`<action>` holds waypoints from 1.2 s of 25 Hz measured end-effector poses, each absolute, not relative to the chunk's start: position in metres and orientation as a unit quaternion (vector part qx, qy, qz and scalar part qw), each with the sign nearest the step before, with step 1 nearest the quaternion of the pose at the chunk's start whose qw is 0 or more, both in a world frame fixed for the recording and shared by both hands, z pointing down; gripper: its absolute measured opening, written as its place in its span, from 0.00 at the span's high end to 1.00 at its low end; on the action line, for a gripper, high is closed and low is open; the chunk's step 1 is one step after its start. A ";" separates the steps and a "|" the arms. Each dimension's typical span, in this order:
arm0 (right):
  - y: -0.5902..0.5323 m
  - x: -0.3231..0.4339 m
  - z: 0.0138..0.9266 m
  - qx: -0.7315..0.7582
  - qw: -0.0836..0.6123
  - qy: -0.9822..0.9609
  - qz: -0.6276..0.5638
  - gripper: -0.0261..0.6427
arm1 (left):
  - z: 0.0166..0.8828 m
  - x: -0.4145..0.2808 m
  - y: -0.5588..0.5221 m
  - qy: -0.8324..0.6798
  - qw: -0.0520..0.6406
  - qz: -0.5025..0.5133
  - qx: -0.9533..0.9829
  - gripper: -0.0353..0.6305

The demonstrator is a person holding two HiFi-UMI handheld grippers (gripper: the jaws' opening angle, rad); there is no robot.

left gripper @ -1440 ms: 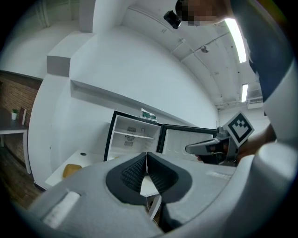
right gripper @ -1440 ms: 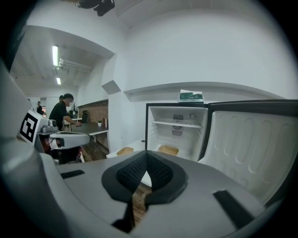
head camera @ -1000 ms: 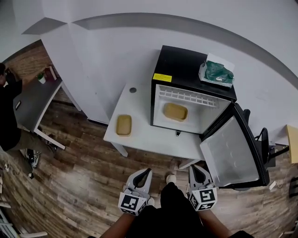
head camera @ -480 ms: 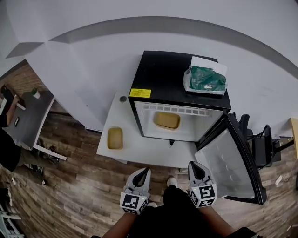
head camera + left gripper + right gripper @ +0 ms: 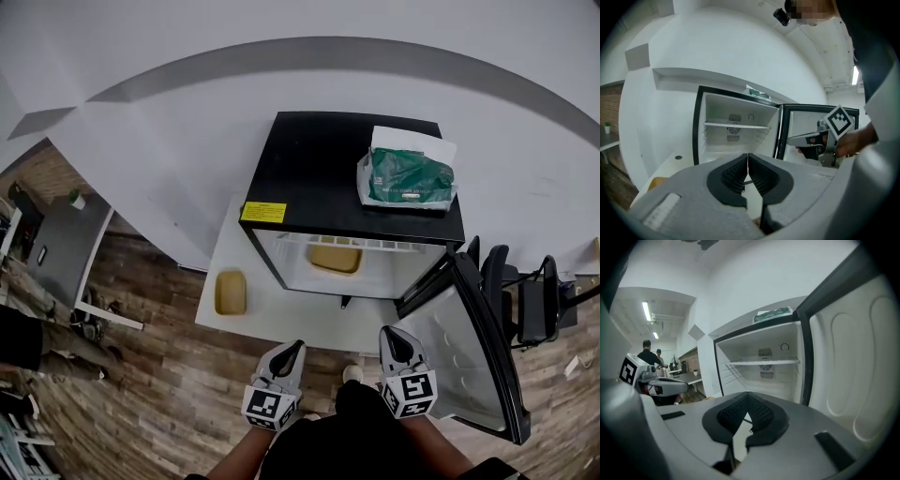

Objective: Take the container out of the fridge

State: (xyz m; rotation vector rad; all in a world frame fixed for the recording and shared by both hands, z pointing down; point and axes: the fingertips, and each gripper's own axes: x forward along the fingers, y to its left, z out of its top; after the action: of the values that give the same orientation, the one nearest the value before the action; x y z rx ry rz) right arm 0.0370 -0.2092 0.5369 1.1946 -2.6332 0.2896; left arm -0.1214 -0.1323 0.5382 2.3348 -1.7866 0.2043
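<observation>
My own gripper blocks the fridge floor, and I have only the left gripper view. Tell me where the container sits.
Observer: The head view shows a tan container on the floor of the fridge, under the wire shelf, near the middle.
Operator: Report anything else like it.
Observer: A second tan container lies on the white table, outside the fridge, to its left.
Operator: Give me the other jaws.
Observer: In the right gripper view, the right gripper has its jaws together with nothing between them.
</observation>
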 end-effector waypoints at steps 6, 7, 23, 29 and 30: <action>-0.233 0.035 0.541 0.400 0.115 -0.903 0.110 0.96 | 0.549 -0.121 -0.162 -0.602 0.095 0.102 0.787 0.92; -0.237 0.035 0.542 0.398 0.115 -0.903 0.111 0.96 | 0.552 -0.121 -0.167 -0.601 0.093 0.108 0.786 0.92; -0.245 0.019 0.540 0.445 0.107 -0.879 0.136 0.96 | 0.597 -0.109 -0.256 -0.476 0.073 0.190 0.856 0.92; -0.243 0.017 0.537 0.480 0.114 -0.860 0.133 0.96 | 0.606 -0.121 -0.276 -0.448 0.057 0.219 0.865 0.92; -0.243 0.016 0.537 0.483 0.114 -0.858 0.133 0.96 | 0.607 -0.123 -0.278 -0.445 0.054 0.222 0.866 0.92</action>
State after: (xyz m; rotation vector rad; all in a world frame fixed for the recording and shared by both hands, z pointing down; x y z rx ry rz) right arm 0.0156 -0.2426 0.5366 1.4151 -2.5165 0.3903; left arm -0.1230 -0.2783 0.6067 2.6304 -1.3524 0.6744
